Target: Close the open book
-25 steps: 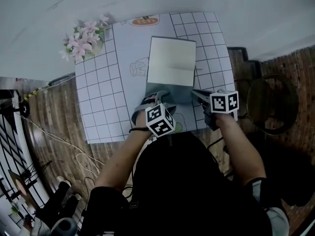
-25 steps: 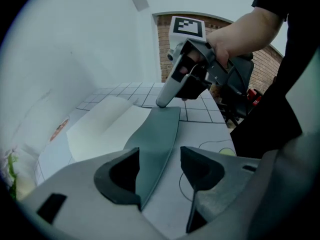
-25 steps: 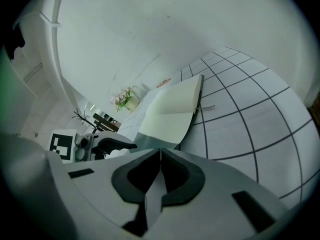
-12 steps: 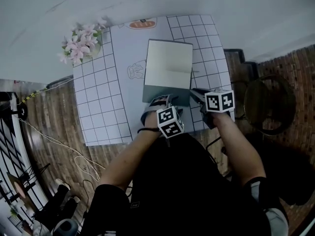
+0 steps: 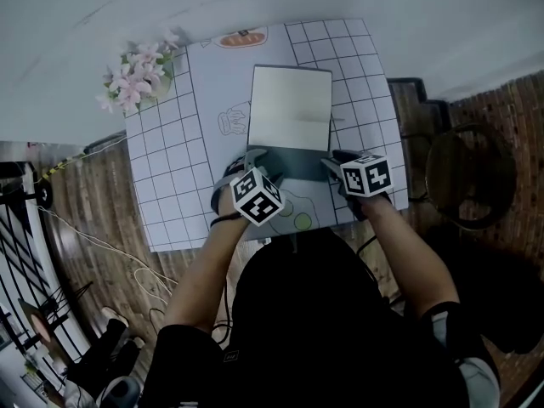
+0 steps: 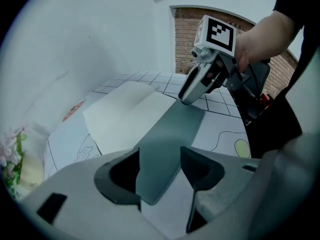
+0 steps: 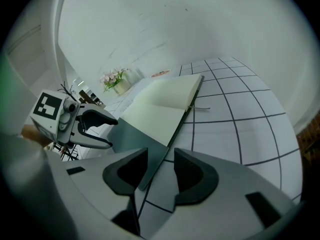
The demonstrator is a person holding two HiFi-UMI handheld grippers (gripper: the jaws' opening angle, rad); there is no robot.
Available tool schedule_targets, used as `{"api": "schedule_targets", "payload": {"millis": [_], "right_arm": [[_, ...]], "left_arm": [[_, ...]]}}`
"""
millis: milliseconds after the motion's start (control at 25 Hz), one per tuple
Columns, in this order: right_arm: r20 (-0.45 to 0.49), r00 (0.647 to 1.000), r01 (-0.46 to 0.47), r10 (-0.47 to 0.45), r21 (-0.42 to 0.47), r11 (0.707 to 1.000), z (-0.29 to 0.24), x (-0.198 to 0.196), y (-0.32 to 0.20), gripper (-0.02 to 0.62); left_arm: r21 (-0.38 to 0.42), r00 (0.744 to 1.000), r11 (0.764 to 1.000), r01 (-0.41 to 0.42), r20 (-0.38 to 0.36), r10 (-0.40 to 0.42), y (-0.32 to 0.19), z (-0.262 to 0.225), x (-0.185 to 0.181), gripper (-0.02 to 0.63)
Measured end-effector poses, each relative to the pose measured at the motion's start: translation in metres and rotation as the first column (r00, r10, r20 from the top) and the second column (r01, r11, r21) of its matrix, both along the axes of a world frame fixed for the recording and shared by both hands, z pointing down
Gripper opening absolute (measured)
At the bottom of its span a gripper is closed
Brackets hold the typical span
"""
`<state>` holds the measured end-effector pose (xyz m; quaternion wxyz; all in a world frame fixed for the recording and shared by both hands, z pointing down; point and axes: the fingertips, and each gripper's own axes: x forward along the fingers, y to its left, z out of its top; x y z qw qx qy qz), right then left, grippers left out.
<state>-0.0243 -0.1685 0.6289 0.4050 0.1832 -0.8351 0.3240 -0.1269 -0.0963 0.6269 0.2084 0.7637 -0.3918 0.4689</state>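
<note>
Left tool [image 6: 161,171] holds its dark, scooped jaws apart round the rounded corner of the thin cover [image 6: 167,134]; right tool [image 7: 161,176] has just been opening, the cover's edge between its jaws (neither pinches it). Worktop [image 5: 170,185] wears a white cloth gridded in black. On it lies the open book [image 5: 291,107], smooth pale pages flat, grey-green cover at the near end. Pink flowers [image 5: 136,79] stand at the worktop's far left corner.
</note>
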Motion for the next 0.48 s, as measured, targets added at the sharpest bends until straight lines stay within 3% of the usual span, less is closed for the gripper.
{"api": "schedule_targets", "payload": {"millis": [360,480], "right_arm": [[0.001,1.000,0.025,-0.025,0.010,1.000,0.001,-0.013,0.011,0.179],[0.029,0.997,-0.076,0.077,-0.042,0.996,0.001,-0.009,0.006,0.178]], "left_arm": [[-0.042,0.999,0.999,0.024,-0.034,-0.025,0.012,0.015,0.004,0.239],[-0.041,0.998,0.999,0.032,-0.057,-0.035,0.013,0.015,0.004,0.241]]}}
